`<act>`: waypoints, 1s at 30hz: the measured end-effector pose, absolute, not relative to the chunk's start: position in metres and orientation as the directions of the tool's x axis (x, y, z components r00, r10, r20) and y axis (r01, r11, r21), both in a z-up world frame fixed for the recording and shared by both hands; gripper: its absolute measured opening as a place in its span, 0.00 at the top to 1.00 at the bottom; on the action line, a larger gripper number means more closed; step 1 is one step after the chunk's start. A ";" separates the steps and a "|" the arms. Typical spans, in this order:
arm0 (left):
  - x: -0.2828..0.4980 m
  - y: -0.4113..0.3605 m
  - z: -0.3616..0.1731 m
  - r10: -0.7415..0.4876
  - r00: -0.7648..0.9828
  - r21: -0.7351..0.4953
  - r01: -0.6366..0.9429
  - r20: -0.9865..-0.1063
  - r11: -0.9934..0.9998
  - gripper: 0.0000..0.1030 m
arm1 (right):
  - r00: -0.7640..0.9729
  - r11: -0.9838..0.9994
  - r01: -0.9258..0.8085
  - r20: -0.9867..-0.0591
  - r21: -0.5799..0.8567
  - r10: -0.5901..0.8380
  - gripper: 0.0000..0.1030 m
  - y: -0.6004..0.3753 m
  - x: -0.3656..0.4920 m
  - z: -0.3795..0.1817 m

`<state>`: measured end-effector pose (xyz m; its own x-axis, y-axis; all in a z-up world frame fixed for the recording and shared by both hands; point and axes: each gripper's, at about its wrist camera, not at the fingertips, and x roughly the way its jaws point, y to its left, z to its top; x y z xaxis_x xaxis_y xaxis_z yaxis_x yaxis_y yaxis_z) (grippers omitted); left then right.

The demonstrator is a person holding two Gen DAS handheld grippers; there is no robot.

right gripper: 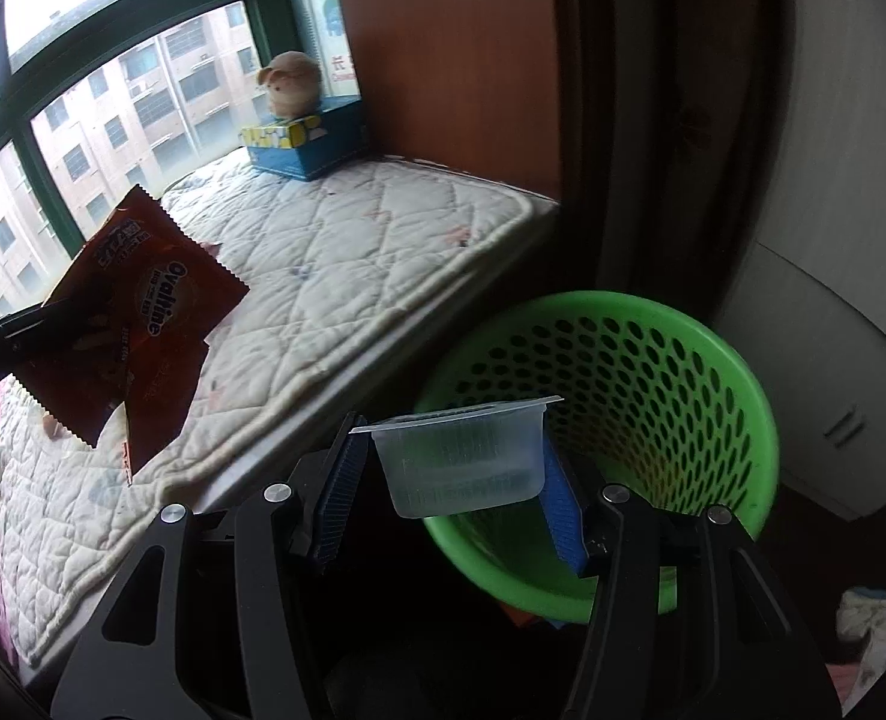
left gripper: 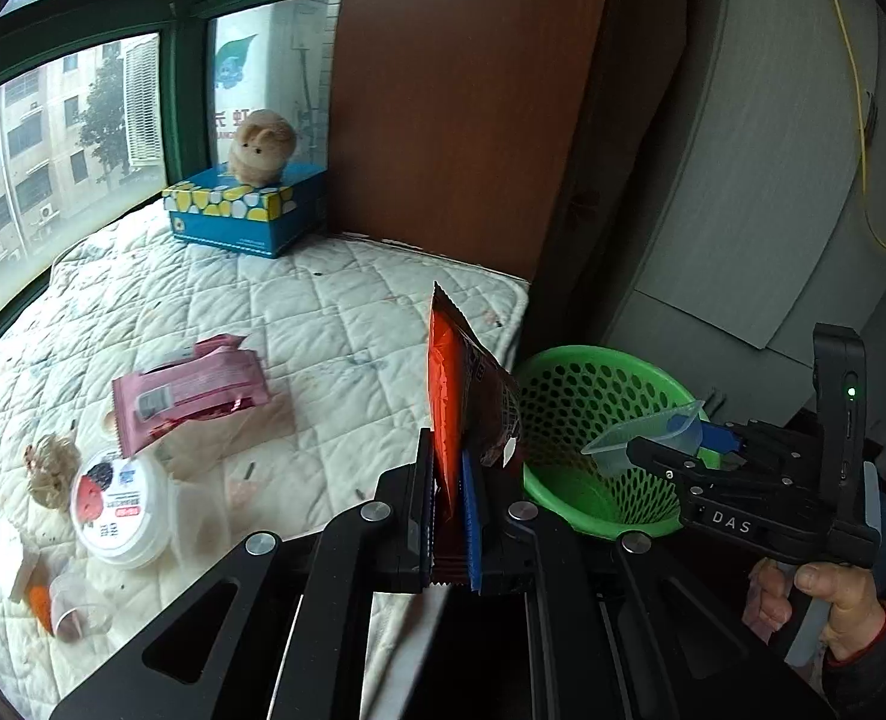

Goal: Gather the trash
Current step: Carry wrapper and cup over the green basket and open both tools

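My left gripper (left gripper: 450, 480) is shut on an orange-red Ovaltine wrapper (left gripper: 461, 396), held upright above the mattress edge; the wrapper also shows in the right wrist view (right gripper: 143, 324). My right gripper (right gripper: 455, 468) is shut on a clear plastic cup (right gripper: 464, 459) and holds it over the near rim of the green mesh basket (right gripper: 653, 372). In the left wrist view the right gripper (left gripper: 677, 444) with the cup (left gripper: 641, 441) is above the basket (left gripper: 575, 420). A pink wrapper (left gripper: 188, 393), a round white lid (left gripper: 122, 504) and small scraps (left gripper: 53, 471) lie on the mattress.
A quilted white mattress (left gripper: 335, 324) fills the window ledge. A blue tissue box (left gripper: 245, 210) with a plush toy (left gripper: 261, 147) stands at its far end. A brown wooden panel (left gripper: 461, 96) rises behind, grey cabinets (left gripper: 773, 180) to the right.
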<state>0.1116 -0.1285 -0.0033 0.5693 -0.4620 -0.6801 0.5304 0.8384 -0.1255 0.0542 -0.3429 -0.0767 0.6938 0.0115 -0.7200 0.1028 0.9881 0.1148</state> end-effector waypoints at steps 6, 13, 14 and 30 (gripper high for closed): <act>0.119 -0.179 -0.012 -0.498 0.514 -0.139 0.586 -0.698 0.799 0.92 | 0.668 0.978 0.173 -0.743 0.114 -0.031 0.46 -0.380 0.044 -0.092; 0.126 -0.228 -0.030 -0.518 0.462 -0.140 0.634 -0.720 0.760 0.92 | 0.652 0.967 0.209 -0.758 0.142 -0.030 0.38 -0.402 0.038 -0.106; 0.126 -0.234 -0.032 -0.518 0.456 -0.140 0.638 -0.724 0.757 0.92 | 0.654 0.966 0.215 -0.755 0.145 -0.032 0.36 -0.405 0.035 -0.107; 0.132 -0.295 -0.076 -0.516 0.368 -0.167 0.667 -0.773 0.726 0.90 | 0.691 0.947 0.268 -0.721 0.175 -0.062 0.29 -0.435 0.004 -0.097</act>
<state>0.1316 -0.2945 -0.0765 0.3685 -0.5158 -0.7734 0.6670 0.7262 -0.1665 0.0040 -0.4346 -0.0970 0.6905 -0.0618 -0.7207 0.2678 0.9474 0.1753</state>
